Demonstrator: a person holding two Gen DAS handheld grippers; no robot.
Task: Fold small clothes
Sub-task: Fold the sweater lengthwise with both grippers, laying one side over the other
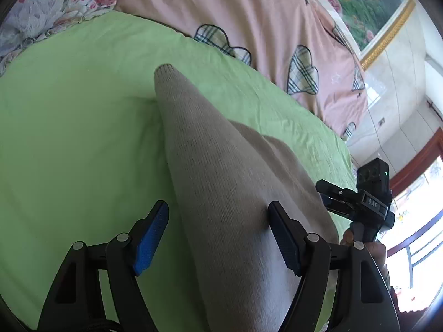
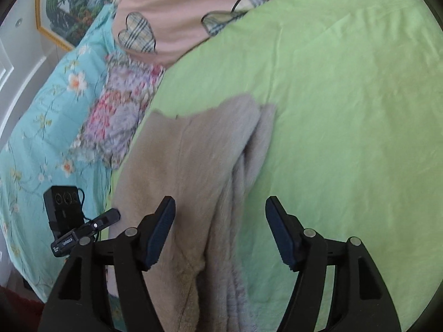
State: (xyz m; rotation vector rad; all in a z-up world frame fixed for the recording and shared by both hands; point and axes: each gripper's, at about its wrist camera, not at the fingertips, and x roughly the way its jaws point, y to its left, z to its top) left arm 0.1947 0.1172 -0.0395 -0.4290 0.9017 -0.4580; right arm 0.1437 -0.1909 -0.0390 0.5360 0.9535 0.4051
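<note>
on green sheet [image 2: 346, 110], beige garment [image 2: 188, 166]

**Two small labels, both on gripper hardware**

In the left wrist view, the right hand-held gripper [image 1: 329, 193] at the frame's right edge carries a black clamp block [image 1: 372, 204] with pale letters that read "DAS".

In the right wrist view, the left hand-held gripper [image 2: 110, 217] at the lower left carries a white label [image 2: 65, 243] with small print that seems to read "GenRobot.AI"; the finer line beside it is too small to read.
</note>
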